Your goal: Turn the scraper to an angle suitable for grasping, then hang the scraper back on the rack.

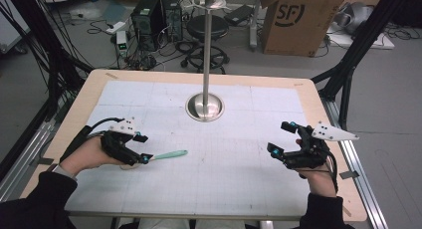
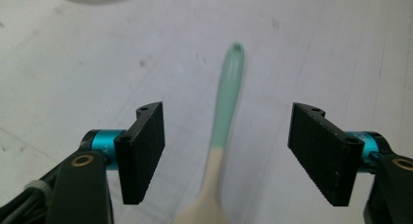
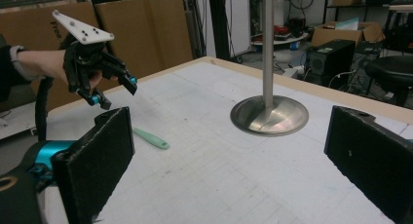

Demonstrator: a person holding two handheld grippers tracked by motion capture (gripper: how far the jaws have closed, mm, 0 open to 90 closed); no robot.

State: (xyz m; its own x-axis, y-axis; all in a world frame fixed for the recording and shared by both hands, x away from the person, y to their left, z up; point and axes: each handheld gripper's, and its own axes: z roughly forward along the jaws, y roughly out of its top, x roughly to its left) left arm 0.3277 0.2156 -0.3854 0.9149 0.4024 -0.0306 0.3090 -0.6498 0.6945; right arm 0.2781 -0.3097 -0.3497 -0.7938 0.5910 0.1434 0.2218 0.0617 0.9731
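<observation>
Left hand-held gripper at lower left of the high view, jaws spread wide with nothing between the pads, sits over the cream bowl end of a spoon whose mint-green handle lies flat on the counter pointing toward frame centre; in the left gripper view the spoon runs up the middle between the jaws, touching neither. Right hand-held gripper at lower right, jaws also wide apart and empty, well apart from the spoon. Metal stand with round base at upper centre of the counter.
</observation>
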